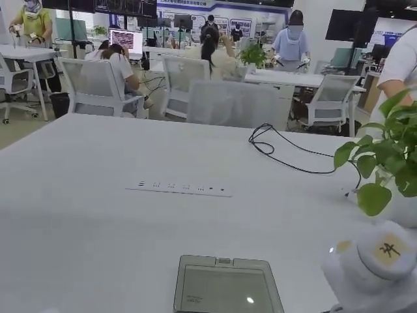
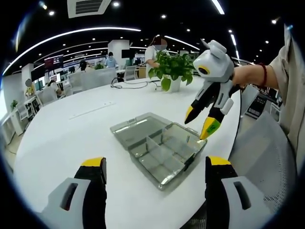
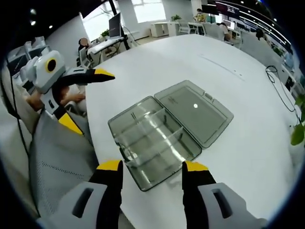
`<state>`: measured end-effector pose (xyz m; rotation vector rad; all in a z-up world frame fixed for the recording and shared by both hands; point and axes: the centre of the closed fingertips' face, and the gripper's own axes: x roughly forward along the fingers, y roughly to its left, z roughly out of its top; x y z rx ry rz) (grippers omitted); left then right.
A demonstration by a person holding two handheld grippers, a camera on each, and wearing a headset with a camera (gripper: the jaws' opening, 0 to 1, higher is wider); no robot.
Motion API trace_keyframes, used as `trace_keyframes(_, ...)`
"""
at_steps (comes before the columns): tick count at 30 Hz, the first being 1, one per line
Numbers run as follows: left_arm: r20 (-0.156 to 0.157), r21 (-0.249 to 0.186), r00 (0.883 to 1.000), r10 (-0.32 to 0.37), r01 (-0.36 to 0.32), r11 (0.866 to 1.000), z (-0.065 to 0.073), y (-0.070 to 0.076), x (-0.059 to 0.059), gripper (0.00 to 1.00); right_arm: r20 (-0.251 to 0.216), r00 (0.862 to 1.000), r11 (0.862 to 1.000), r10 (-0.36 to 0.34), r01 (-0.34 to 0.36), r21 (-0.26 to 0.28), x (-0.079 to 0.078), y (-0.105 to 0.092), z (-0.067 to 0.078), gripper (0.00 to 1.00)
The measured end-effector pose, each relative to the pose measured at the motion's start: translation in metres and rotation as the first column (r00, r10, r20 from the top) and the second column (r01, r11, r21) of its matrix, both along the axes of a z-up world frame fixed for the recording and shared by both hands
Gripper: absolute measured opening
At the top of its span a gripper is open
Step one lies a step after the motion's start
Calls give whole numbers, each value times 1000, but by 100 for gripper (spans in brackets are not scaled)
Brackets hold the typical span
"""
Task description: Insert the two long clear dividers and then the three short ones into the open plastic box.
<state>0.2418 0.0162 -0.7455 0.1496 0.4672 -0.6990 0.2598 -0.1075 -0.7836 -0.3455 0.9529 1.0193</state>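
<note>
The clear grey plastic box lies open on the white table, tray (image 2: 167,164) toward me and lid (image 2: 136,128) flat behind it. Clear dividers (image 2: 159,144) stand in the tray and split it into several compartments. My left gripper (image 2: 154,162) hovers open just short of the tray, holding nothing. My right gripper (image 2: 200,121) hangs open above the tray's right corner, also with nothing in it. In the right gripper view the tray (image 3: 164,160) lies under my open right gripper (image 3: 152,166), with dividers (image 3: 147,129) in it, the lid (image 3: 195,112) beyond, and the left gripper (image 3: 88,99) at left.
In the head view the lid (image 1: 225,287) sits at the bottom edge and a gripper's white housing (image 1: 374,261) at bottom right. A potted plant (image 1: 388,156), a black cable (image 1: 287,150) and a flush power strip (image 1: 179,189) lie farther back. Chairs and people sit beyond the table.
</note>
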Motion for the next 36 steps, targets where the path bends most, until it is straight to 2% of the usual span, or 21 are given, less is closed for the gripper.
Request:
trace_keyframes(7,2,6,1000,5,-5,1000,0,1,1,87,29,998,997,48,-47,-56,2,-20,-5,52)
trace_keyframes(15,-1,7,1000,9,-9,1000,-1,0,0,88,35,994,990,104,-100,-104,3,-38,-16,53)
trace_keyframes(21,-2,-2,1000,16,-16,1000,-1,1,0,88,37,989,984,141,-135,-116,2,-47,-24,53)
trace_keyframes(27,-10,-4,1000,17,-17,1000,-3,1,0,87,47,978,972,204,-197,-125,2,-54,-33,53)
trace_keyframes(34,-12,-8,1000,19,-19,1000,-4,1,0,86,45,962,953,270,-260,-155,-1,-60,-44,51)
trace_keyframes(36,-12,-8,1000,19,-19,1000,-4,1,0,86,51,954,944,296,-284,-171,0,-62,-47,50)
